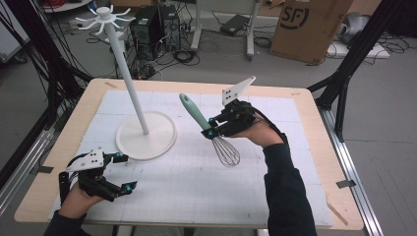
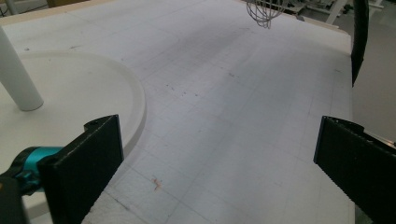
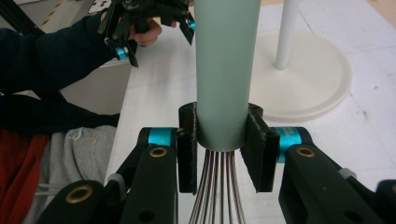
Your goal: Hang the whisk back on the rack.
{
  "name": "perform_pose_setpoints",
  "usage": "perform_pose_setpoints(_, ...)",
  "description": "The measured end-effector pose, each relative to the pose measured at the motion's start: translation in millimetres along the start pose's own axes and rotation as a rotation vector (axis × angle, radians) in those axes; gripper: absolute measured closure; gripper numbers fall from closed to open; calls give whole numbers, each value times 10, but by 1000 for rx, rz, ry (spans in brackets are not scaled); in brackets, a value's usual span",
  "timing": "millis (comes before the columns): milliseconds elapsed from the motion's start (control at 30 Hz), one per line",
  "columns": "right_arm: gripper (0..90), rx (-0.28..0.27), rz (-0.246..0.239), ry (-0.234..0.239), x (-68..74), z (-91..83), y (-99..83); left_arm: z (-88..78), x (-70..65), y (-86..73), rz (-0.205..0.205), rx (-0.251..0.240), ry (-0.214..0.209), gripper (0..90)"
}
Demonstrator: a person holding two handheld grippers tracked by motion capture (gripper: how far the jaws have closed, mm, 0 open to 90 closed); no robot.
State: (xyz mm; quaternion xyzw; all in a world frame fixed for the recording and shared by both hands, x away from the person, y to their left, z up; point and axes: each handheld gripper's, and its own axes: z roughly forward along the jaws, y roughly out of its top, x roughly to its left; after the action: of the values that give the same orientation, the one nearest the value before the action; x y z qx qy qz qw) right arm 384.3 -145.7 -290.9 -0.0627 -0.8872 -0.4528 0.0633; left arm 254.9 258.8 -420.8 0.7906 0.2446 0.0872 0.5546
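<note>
A whisk (image 1: 211,130) with a mint-green handle (image 3: 226,70) and a wire head (image 1: 226,151) hangs over the middle of the white mat, handle tilted up and to the far left. My right gripper (image 1: 211,127) is shut on the base of the handle, where the wires (image 3: 217,191) come out. A white stand (image 1: 129,73) with a round base (image 1: 146,135) and hooks on top rises at the far left. My left gripper (image 1: 124,172) rests open near the front left of the table, nothing between its jaws. In the left gripper view the wire head (image 2: 264,11) shows at the top.
The white mat (image 1: 196,187) covers most of the wooden table (image 1: 54,162). Black frame posts (image 1: 344,83) stand at both sides. Beyond the table lie cables, computer cases (image 1: 155,29) and a cardboard box (image 1: 310,27) on the floor.
</note>
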Motion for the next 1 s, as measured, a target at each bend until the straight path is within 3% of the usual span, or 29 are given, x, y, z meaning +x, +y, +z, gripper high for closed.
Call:
perform_pose_setpoints(400, 694, -14, -33, -3, 11, 18, 305, 0, 3, -1, -2, 0, -5, 20)
perform_pose_setpoints(1000, 694, -26, -33, -15, -56, 14, 646, -6, -4, 3, -7, -5, -15, 20)
